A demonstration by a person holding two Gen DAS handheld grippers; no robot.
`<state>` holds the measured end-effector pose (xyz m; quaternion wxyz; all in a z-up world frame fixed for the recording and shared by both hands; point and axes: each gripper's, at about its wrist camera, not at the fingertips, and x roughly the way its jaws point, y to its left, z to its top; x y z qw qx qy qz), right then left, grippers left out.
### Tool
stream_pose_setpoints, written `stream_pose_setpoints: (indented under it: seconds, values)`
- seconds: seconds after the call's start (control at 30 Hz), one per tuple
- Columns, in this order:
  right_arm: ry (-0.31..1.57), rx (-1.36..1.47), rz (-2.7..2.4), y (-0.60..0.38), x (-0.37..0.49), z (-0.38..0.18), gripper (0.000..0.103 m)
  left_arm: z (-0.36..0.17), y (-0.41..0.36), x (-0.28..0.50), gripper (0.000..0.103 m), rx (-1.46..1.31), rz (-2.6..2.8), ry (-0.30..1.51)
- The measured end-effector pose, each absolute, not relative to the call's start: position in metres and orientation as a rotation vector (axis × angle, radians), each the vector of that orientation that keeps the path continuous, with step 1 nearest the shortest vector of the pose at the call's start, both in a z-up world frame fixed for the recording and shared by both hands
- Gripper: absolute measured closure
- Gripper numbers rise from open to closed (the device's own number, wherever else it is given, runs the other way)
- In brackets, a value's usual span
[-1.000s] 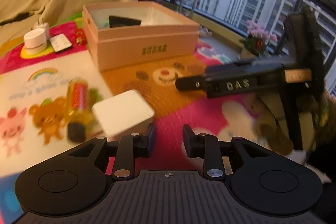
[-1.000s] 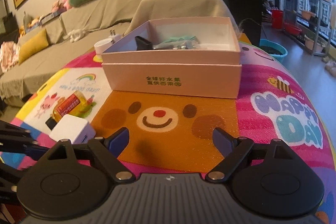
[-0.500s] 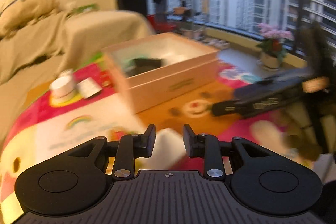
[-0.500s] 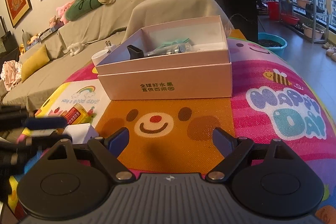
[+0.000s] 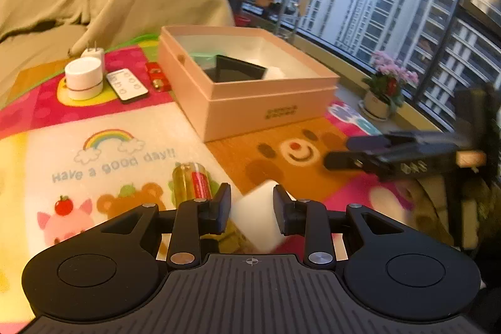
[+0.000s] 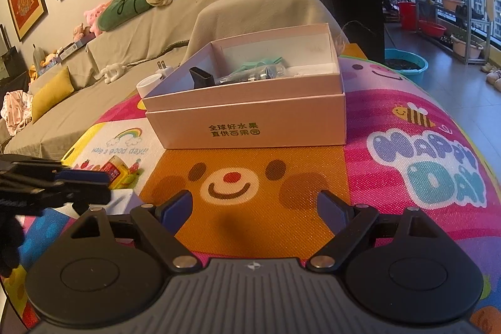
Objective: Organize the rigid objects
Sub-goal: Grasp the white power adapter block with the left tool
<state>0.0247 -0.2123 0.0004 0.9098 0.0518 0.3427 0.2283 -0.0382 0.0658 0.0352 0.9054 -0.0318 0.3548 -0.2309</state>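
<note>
My left gripper (image 5: 252, 208) hovers low over the play mat, its narrow jaws on either side of a white cube (image 5: 258, 218). I see no pad pressing on it. In the right wrist view the cube (image 6: 123, 202) rests on the mat under the left gripper (image 6: 106, 187). A yellow bottle with a red label (image 5: 194, 180) lies just left of the cube. The pink box (image 5: 269, 111) stands farther back, holding a black block (image 5: 238, 72) and a green item (image 6: 256, 66). My right gripper (image 6: 255, 208) is wide open over the bear print, with nothing between its fingers.
Left of the box lie a white round tin (image 5: 84, 77), a small remote (image 5: 126, 85), a red toy car (image 5: 158, 77) and a white plug (image 5: 93, 53). A draped sofa (image 6: 94, 58) runs behind. A flower pot (image 5: 379, 105) and a blue basin (image 6: 404, 64) stand on the floor beyond the mat.
My left gripper has swung left and slightly up; the white cube, earlier to the left of its fingers, now sits between them. The right gripper has kept still.
</note>
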Motion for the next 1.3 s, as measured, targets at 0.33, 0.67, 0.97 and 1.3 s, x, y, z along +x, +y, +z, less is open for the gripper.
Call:
stream_pose_setpoints:
  seconds: [0.33,0.67,0.97,1.3]
  values:
    - [0.708,0.091,0.472,-0.210,0.024,0.000,0.014,0.034,0.015,-0.082,0.071,0.262,-0.516,0.679]
    - [0.708,0.093,0.472,-0.210,0.025,0.000,0.014,0.029,0.025,-0.072,0.067,0.265,-0.351,0.760]
    - [0.708,0.103,0.475,-0.210,0.025,0.000,0.014,0.024,-0.010,-0.068,0.065,0.178,-0.564,0.799]
    - [0.708,0.121,0.480,-0.213,0.026,0.000,0.014,0.046,-0.024,-0.076,0.067,0.265,-0.359,0.638]
